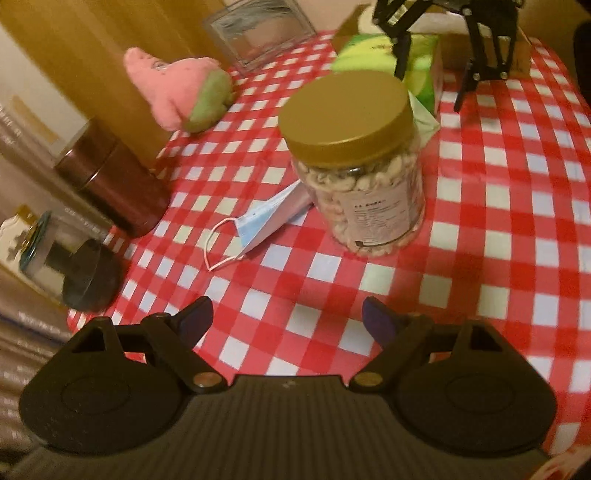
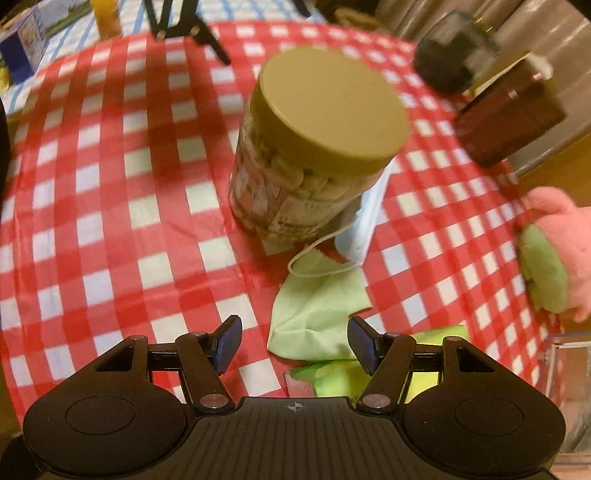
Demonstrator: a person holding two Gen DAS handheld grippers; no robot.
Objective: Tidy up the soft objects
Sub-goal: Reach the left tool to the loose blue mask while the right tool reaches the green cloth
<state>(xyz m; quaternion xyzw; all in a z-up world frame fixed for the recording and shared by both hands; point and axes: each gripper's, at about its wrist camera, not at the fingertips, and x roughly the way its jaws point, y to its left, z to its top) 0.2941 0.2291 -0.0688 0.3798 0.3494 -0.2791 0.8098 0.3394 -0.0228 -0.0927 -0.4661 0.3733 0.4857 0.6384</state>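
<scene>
A pink and green plush toy (image 1: pixel 177 92) lies at the table's far left; the right wrist view shows it at the right edge (image 2: pixel 554 254). A blue face mask (image 1: pixel 266 218) lies partly under a nut jar (image 1: pixel 354 162), also visible in the right wrist view (image 2: pixel 364 229). A light green cloth (image 2: pixel 317 314) lies just ahead of my right gripper (image 2: pixel 293 343), which is open and empty. A green and yellow soft object (image 1: pixel 369 51) sits at the far side. My left gripper (image 1: pixel 288 321) is open and empty above the checked tablecloth (image 1: pixel 498 221).
The gold-lidded nut jar (image 2: pixel 314 147) stands mid-table. A dark brown canister (image 1: pixel 114 177), a dark lid (image 1: pixel 92 277) and a clear container (image 1: pixel 258 33) sit along the left and far edges. The other gripper (image 1: pixel 461 44) shows at the top right.
</scene>
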